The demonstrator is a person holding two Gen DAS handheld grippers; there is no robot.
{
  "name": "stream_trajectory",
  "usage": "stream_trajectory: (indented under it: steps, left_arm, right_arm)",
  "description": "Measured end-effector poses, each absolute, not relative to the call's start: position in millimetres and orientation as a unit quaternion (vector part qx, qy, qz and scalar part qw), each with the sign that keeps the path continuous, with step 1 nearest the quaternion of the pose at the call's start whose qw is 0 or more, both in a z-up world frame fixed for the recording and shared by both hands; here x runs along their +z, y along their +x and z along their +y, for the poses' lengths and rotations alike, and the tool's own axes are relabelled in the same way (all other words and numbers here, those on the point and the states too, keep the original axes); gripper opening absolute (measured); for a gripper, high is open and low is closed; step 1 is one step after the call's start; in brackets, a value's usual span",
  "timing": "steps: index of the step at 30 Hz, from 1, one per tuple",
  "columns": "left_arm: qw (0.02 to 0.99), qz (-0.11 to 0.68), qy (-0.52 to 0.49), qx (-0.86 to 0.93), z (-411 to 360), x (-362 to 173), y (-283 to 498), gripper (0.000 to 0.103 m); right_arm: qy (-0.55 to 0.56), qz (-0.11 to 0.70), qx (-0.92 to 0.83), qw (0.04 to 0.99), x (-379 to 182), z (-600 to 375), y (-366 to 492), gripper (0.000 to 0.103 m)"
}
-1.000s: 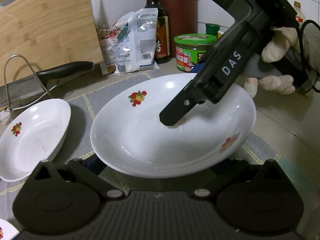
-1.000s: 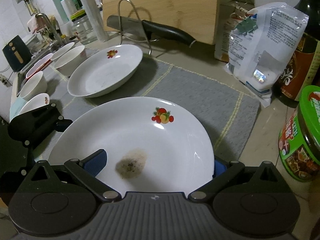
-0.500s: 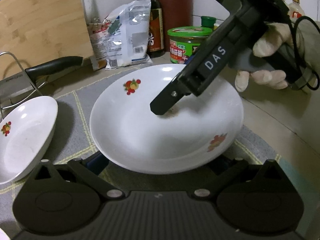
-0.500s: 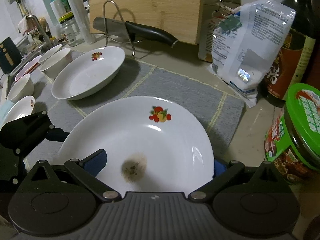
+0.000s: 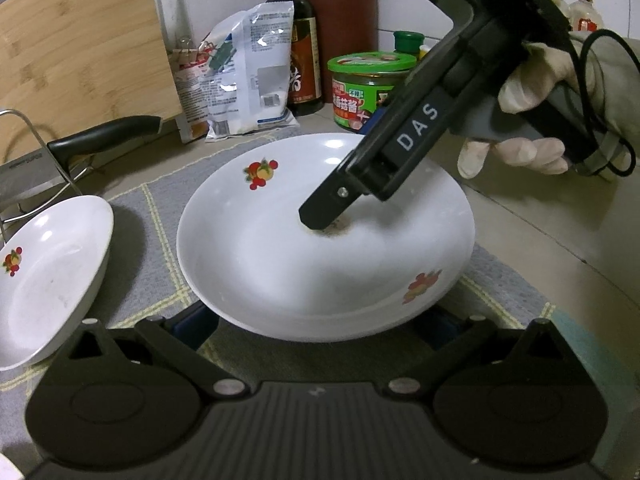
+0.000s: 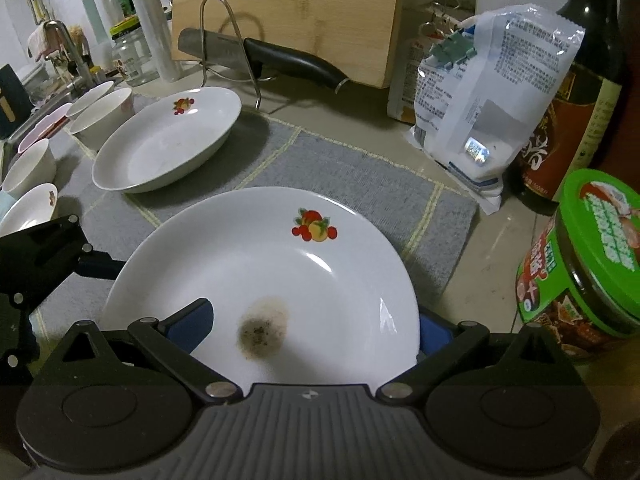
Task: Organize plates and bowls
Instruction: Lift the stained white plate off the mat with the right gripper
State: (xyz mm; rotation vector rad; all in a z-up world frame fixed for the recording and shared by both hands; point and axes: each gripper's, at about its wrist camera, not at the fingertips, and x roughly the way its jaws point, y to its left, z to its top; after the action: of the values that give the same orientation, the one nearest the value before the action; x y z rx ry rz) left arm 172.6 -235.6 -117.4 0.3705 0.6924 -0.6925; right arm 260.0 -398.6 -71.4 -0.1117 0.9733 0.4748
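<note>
On a kitchen counter's grey mat [image 6: 352, 172], two grippers hold one stained plate [image 6: 280, 272].

The left gripper [image 5: 316, 320] and right gripper [image 6: 312, 328] each clamp its rim. A second plate [image 6: 168, 140] lies beside it; four bowls [image 6: 100, 118] line the sink edge.

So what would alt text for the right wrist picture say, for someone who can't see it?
A white plate with a fruit motif and a dark burnt-looking stain sits between the right gripper's blue-padded fingers, one above the plate's inside, one beyond its rim. It lies over a grey mat; a second plate, bowls, a knife and a green-lidded jar surround it.
</note>
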Motion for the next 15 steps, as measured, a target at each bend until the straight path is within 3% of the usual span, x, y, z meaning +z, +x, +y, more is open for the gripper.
stream_trajectory:
  steps: [15]
  left_arm:
    - [0.889,0.322,0.143,-0.291,-210.0,-91.3,143.8,0.102]
  right_arm:
    - [-0.1,0.424,0.192,0.879,-28.7,-377.0,233.2,0.103]
